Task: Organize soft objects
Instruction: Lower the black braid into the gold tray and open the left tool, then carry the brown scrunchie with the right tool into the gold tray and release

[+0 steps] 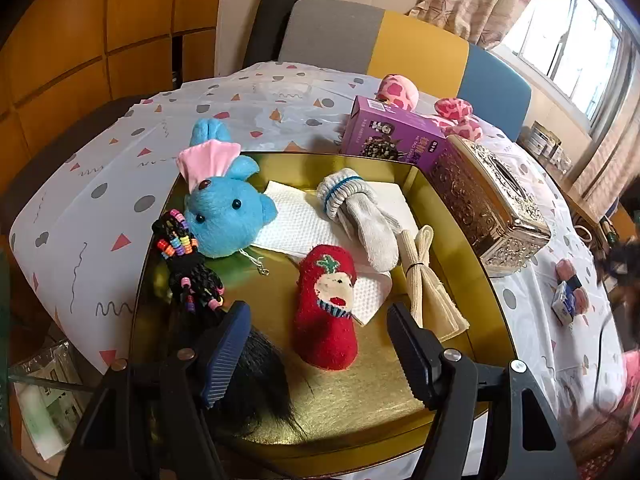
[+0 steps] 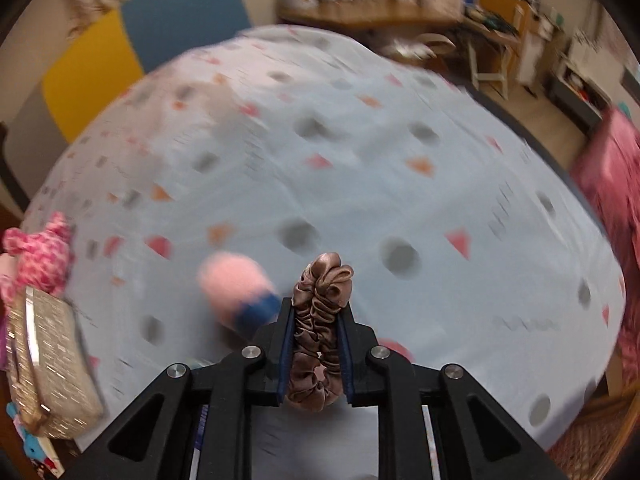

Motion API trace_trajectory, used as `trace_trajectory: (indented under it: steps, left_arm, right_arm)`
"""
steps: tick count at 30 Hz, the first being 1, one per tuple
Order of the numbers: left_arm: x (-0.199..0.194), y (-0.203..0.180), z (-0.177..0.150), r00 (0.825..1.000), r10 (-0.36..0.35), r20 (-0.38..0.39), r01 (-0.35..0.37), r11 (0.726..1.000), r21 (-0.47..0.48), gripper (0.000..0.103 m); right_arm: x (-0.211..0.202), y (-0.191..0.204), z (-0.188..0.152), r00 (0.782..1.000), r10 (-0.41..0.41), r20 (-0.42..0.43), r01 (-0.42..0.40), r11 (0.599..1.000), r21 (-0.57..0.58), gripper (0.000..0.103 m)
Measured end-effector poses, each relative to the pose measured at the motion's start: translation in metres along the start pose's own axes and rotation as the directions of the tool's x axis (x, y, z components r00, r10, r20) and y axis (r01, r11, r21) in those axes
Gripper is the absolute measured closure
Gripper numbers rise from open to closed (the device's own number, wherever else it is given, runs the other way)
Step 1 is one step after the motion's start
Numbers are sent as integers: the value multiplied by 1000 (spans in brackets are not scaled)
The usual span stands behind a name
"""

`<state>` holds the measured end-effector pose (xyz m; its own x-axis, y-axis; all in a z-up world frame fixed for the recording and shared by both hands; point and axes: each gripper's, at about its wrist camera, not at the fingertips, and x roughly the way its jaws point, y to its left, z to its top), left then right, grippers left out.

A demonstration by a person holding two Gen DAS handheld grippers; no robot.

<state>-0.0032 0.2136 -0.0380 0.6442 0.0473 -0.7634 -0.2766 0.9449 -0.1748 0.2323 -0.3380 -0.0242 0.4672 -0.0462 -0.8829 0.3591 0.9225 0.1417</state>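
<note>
- A table under a white cloth (image 2: 360, 184) printed with dots and triangles filled the room; a gold tray (image 1: 360, 392) sat at its near left.
- The right gripper (image 2: 316, 320), over the cloth to the right, was clamped nearly closed on a brown satin scrunchie (image 2: 320, 320), its long axis running along the fingers.
- The left gripper (image 1: 316, 344) hovered over the tray's near edge, jaws apart and empty, the red sock (image 1: 326, 312) lying lengthwise just beyond them.
- The tray, likely the scrunchie's destination, lay to the right gripper's left.
</note>
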Motion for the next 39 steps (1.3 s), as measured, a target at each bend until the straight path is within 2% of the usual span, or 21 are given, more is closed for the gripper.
trace_trajectory:
  steps: [7, 13, 16, 18, 23, 29, 36, 39]
  left_arm:
    - [-2, 4, -2, 1000, 9, -2, -9, 1000, -5, 32]
    - [-3, 13, -2, 1000, 16, -4, -16, 1000, -26, 32]
    - [-3, 16, -3, 1000, 19, -2, -19, 999, -38, 32]
    - [-4, 18, -4, 1000, 24, 0, -24, 999, -42, 32]
    - [-6, 24, -5, 1000, 31, 0, -31, 998, -58, 32]
    - [-8, 27, -6, 999, 39, 2, -39, 997, -72, 32]
    - [-9, 33, -9, 999, 43, 1, -43, 995, -92, 31]
    - [-11, 31, -10, 999, 39, 5, -39, 995, -89, 32]
  right_arm:
    - [-6, 133, 35, 993, 118, 30, -111, 978, -175, 85]
    - [-19, 241, 34, 968, 249, 27, -231, 928, -293, 85]
    - [-28, 297, 26, 942, 335, 2, -313, 883, -351, 85]
    - [-36, 337, 13, 917, 397, -30, -375, 835, -402, 85]
    - [-54, 400, -33, 873, 476, -110, -462, 730, -503, 85]
    - [-61, 428, -96, 844, 488, -224, -514, 616, -597, 85]
    - [-64, 418, -181, 853, 397, -338, -511, 506, -695, 85]
    - [-64, 406, -214, 848, 366, -383, -523, 472, -710, 85]
